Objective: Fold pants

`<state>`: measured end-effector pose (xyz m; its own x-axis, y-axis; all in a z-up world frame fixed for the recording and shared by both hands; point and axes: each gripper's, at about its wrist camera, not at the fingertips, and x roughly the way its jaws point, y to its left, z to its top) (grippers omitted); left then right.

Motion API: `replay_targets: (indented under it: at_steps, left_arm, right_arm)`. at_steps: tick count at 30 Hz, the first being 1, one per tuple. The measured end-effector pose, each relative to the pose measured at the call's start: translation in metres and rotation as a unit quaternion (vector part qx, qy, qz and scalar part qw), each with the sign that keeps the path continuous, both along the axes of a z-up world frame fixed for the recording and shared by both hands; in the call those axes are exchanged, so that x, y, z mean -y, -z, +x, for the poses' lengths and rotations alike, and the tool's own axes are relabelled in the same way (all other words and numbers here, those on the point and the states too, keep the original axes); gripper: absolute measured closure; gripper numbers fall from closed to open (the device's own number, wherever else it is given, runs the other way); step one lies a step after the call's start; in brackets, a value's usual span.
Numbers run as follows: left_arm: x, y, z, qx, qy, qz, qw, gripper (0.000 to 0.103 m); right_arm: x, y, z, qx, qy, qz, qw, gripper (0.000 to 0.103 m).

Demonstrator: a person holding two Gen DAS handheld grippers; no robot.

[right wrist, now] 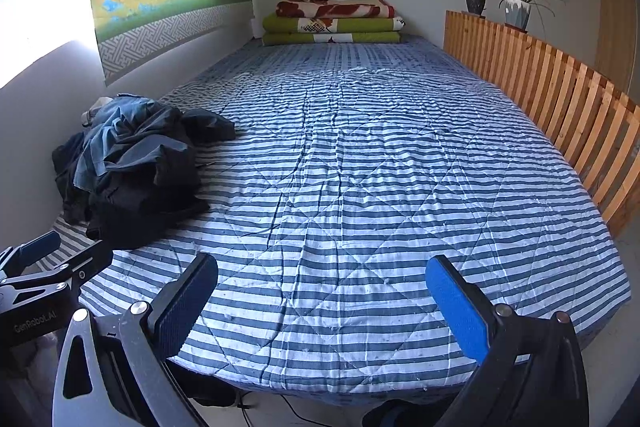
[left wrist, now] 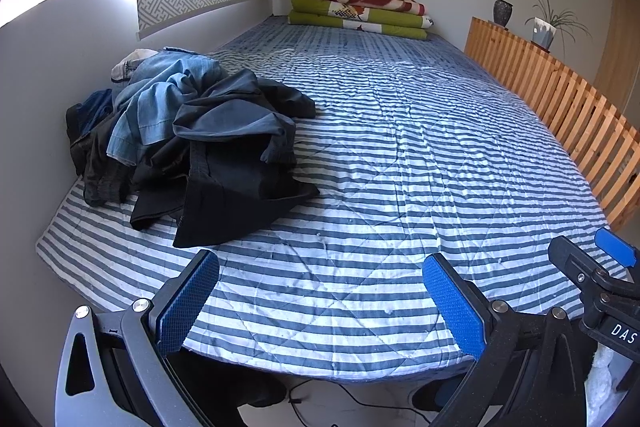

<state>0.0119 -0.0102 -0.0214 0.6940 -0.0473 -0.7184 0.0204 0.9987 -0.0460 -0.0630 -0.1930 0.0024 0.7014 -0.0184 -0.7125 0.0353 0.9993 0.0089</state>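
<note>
A crumpled heap of pants (left wrist: 188, 143), faded blue denim tangled with dark grey and black fabric, lies on the left side of a bed covered by a blue-and-white striped quilt (left wrist: 400, 155), close against the pale wall. Both tools hang over the near edge of the bed, tilted down toward the quilt. The left gripper (left wrist: 320, 299) has its blue-padded fingers (left wrist: 186, 301) spread wide with only bare quilt between them; the heap sits beyond its left finger, untouched. The right gripper (right wrist: 322, 301) is likewise spread wide and holds nothing. Folded green and red blankets (right wrist: 332, 21) are stacked at the far end, and a slatted wooden rail (right wrist: 552, 99) runs along the right side.
</note>
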Motion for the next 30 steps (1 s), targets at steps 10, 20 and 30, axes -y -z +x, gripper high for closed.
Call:
replay_targets:
  at_steps: [10, 20, 30]
  left_arm:
    - [0.0021, 0.0021, 0.0005, 0.001, 0.002, 0.001, 1.0, 0.0]
    - [0.0024, 0.0025, 0.001, 0.001, 0.001, 0.001, 1.0, 0.0]
    - [0.0028, 0.0024, 0.0013, 0.001, 0.002, 0.0, 1.0, 0.0]
  right_arm:
    - [0.0, 0.0001, 0.0003, -0.001, 0.001, 0.0, 1.0, 0.001]
    - [0.0014, 0.0004, 0.0006, -0.001, 0.002, 0.0, 1.0, 0.001]
    - [0.0017, 0.0009, 0.0015, -0.003, 0.002, 0.001, 1.0, 0.001]
